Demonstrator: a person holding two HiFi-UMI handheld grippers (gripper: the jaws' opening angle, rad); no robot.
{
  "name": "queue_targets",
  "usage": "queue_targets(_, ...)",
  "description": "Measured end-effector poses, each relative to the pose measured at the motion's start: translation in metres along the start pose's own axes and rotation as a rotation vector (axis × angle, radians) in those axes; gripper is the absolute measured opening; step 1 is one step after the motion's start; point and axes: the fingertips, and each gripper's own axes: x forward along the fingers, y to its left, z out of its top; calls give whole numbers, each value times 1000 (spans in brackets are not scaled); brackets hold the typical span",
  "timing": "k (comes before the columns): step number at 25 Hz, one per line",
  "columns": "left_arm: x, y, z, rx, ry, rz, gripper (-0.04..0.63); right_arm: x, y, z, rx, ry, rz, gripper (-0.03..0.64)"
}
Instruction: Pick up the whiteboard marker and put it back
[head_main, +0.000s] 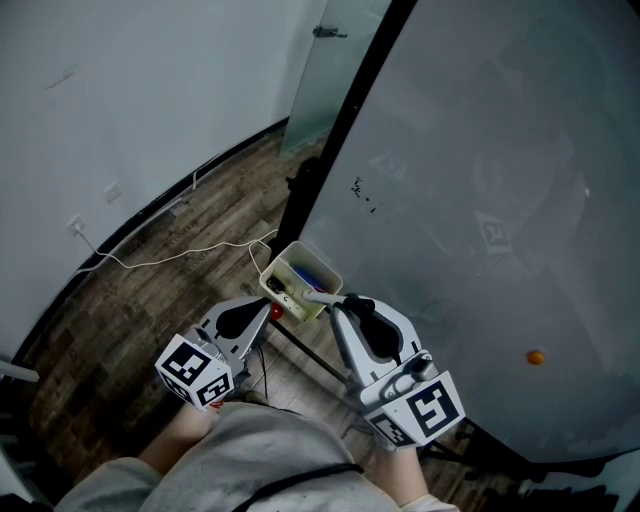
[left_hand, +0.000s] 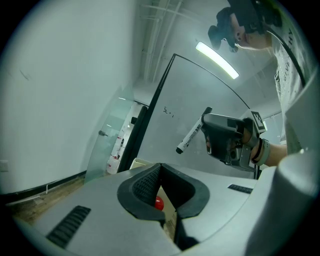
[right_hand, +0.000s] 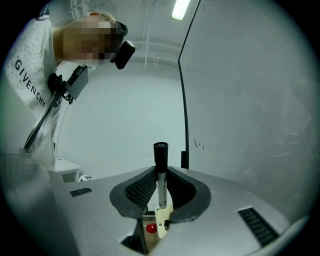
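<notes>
Cool, even and fairly dim indoor light fills all three views. A ceiling light strip (left_hand: 217, 60) burns out to white in the left gripper view, and its end shows at the top edge of the right gripper view. The whiteboard (head_main: 480, 180) carries a faint sheen with soft reflections, and shadows on the wooden floor (head_main: 170, 290) are diffuse. Both gripper views are fisheye: straight edges bow and the corners fall to black. The nearest foreground surfaces look soft, while the whiteboard marker (right_hand: 160, 172) stays sharp against the pale wall. The head view is slightly grainy.
</notes>
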Motion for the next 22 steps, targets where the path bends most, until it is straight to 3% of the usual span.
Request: queue_targets(22,2,9,-2,-30,-3,23,15,2,-10,-10,26,14,2,77)
